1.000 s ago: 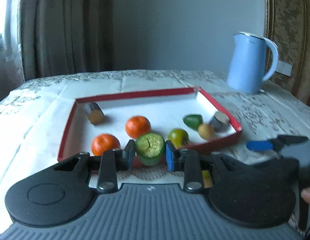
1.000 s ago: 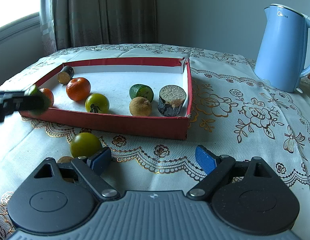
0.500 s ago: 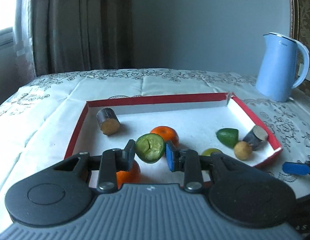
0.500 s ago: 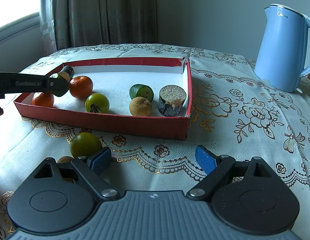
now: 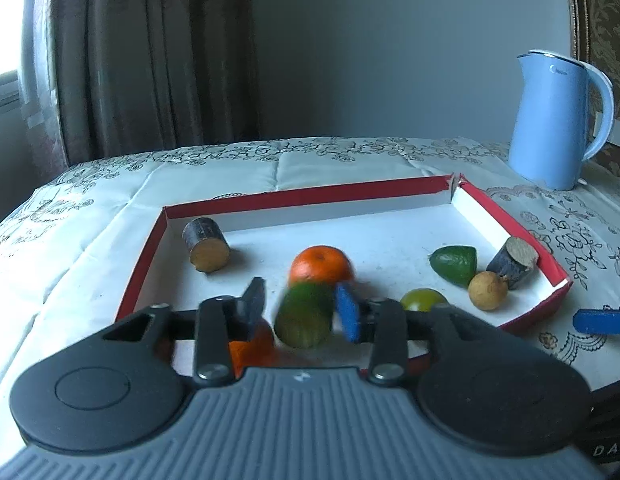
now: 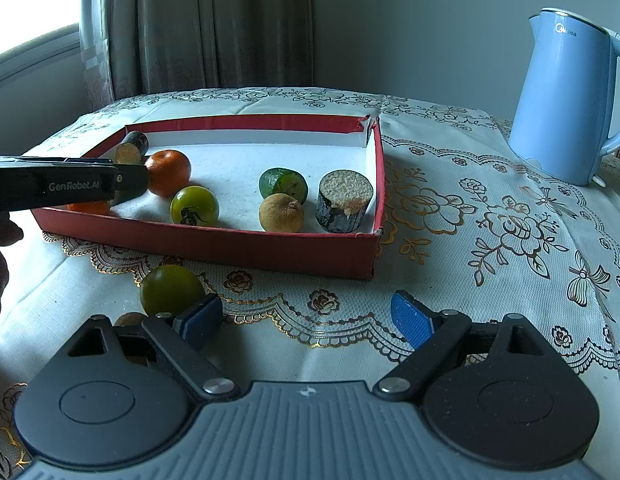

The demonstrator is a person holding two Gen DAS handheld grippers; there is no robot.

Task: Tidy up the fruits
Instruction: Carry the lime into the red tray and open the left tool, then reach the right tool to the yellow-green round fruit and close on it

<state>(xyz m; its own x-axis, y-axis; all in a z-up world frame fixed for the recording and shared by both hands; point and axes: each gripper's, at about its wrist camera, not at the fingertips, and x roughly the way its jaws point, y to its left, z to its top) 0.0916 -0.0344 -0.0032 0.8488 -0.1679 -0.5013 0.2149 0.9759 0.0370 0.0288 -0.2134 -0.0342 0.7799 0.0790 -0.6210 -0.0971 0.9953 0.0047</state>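
A red tray (image 5: 306, 194) (image 6: 246, 246) holds two oranges (image 5: 321, 265), a green tomato (image 6: 194, 205), a lime half (image 6: 283, 183), a brown fruit (image 6: 281, 213) and two dark cut cylinders (image 5: 206, 244). My left gripper (image 5: 300, 310) is over the tray's near edge, jaws parted. A blurred green cut fruit (image 5: 304, 316) sits between them, free of the left finger. It shows from the side in the right wrist view (image 6: 122, 188). My right gripper (image 6: 306, 318) is open and empty over the tablecloth, in front of the tray. A green tomato (image 6: 172, 290) and a brown fruit (image 6: 128, 319) lie by its left finger.
A light blue kettle (image 5: 557, 120) (image 6: 571, 100) stands on the table to the right behind the tray. Curtains (image 5: 150, 52) hang behind the table. The table's left edge drops off near the tray.
My left gripper moved forward over the tray and opened; the green cut fruit has come loose and blurs as it drops. My right gripper has not moved.
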